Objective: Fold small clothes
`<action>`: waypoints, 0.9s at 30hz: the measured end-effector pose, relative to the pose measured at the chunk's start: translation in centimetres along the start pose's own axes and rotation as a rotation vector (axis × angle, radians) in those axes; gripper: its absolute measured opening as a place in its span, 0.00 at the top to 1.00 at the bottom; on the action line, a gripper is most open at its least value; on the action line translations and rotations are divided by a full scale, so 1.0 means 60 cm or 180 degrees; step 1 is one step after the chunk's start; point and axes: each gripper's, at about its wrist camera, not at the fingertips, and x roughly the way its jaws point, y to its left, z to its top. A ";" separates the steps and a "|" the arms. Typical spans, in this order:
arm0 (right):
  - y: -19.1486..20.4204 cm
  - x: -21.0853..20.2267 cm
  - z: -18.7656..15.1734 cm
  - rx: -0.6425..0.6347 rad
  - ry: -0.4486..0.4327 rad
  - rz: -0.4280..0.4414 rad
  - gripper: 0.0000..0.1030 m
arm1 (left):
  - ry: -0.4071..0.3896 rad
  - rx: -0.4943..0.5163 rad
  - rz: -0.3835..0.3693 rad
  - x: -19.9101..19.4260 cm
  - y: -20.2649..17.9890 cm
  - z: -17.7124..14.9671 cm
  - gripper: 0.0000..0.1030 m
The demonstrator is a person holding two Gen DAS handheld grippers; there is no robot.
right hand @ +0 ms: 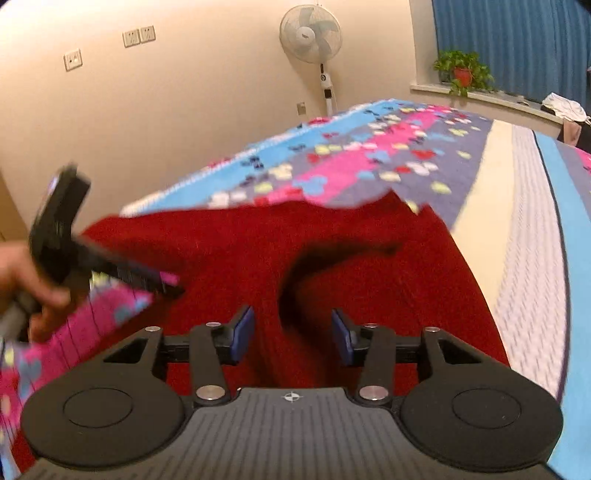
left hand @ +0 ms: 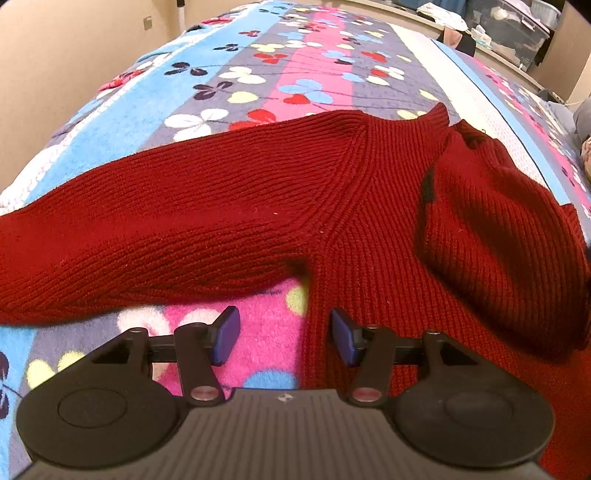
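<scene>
A dark red knitted sweater lies on the flowered blanket, one sleeve stretched to the left and the other folded over the body at the right. My left gripper is open and empty, low over the sweater's side edge just below the armpit. My right gripper is open and empty above the sweater, which is motion-blurred in that view. The left gripper and the hand holding it show at the left of the right wrist view.
The blanket covers a bed with a white and blue striped part at the right. A beige wall, a standing fan and a potted plant are beyond. Boxes and clothes sit at the back.
</scene>
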 end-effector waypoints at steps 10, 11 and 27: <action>-0.021 0.126 0.100 0.0498 0.0418 -0.0230 0.85 | 0.0030 -0.0023 -0.0053 -0.001 0.004 0.003 0.43; -0.031 0.110 0.118 0.0509 0.0276 -0.0263 0.86 | 0.0030 -0.0016 -0.0055 -0.001 0.004 0.003 0.43; -0.591 -0.418 -0.155 0.2242 -0.0135 -0.4368 0.65 | -0.0005 0.0108 -0.0004 0.002 -0.006 0.001 0.42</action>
